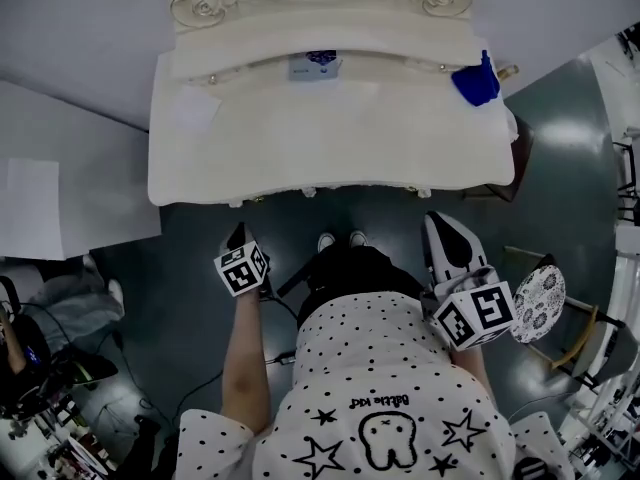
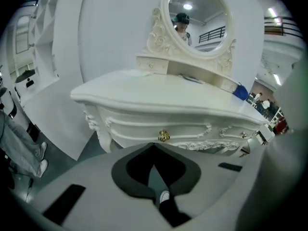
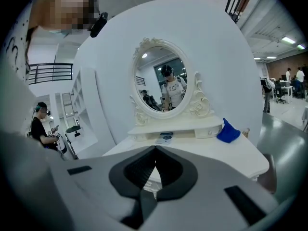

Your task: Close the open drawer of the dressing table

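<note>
The white dressing table (image 1: 330, 138) stands in front of me, with its oval mirror (image 3: 163, 83) at the back. In the left gripper view, its carved front shows a drawer with a gold knob (image 2: 164, 135), and that drawer front looks flush with the table. My left gripper (image 1: 238, 236) hangs below and short of the table's front edge, its jaws shut with nothing between them (image 2: 153, 146). My right gripper (image 1: 440, 230) is held near the front right corner, also shut and empty (image 3: 155, 148). Neither gripper touches the table.
A blue cloth (image 1: 475, 83) lies at the table's back right, and a small printed card (image 1: 315, 65) sits under the mirror shelf. A stool with a patterned seat (image 1: 538, 303) stands to my right. White panels (image 1: 60, 188) flank the left side. A person (image 3: 41, 124) stands far left.
</note>
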The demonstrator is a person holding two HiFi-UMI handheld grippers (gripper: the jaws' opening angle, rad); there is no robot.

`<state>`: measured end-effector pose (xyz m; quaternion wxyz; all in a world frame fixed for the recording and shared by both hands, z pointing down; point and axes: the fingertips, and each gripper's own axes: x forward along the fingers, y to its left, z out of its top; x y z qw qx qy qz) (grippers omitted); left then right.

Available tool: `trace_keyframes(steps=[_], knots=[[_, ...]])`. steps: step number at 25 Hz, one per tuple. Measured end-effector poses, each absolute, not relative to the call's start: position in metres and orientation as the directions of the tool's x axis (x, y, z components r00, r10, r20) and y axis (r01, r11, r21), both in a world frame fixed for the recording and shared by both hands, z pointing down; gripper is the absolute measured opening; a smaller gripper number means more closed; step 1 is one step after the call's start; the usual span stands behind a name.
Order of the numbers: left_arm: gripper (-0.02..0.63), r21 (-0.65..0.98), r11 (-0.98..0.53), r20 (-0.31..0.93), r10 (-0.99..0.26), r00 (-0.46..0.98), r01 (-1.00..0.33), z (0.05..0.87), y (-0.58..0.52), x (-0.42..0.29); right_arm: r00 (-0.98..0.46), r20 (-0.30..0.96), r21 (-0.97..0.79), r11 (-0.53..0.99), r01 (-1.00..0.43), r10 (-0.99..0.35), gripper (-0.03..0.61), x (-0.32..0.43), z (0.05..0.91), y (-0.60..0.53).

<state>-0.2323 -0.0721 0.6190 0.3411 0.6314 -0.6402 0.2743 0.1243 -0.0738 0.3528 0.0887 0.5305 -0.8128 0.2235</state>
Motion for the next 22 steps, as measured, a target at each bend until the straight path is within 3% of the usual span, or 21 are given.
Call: trace_keyframes(steps=[11, 16, 22], knots=[[0.012, 0.08, -0.021, 0.363, -0.93, 0.048, -0.997, 0.399, -0.121, -0.208, -0.498, 0.31, -0.324, 0.402, -0.856, -0.81, 0.008, 0.103, 0.344, -0.093], [0.011, 0.102, -0.081, 0.179, -0.979, 0.098, -0.992, 0.308, -0.119, -0.178, -0.525, 0.285, -0.328, 0.433, -0.84, -0.802, 0.008, 0.092, 0.338, -0.1], [0.012, 0.132, -0.172, 0.058, -0.982, 0.18, -0.976, 0.255, -0.102, -0.132, -0.561, 0.243, -0.316, 0.482, -0.817, -0.791, 0.008, 0.076, 0.321, -0.105]])
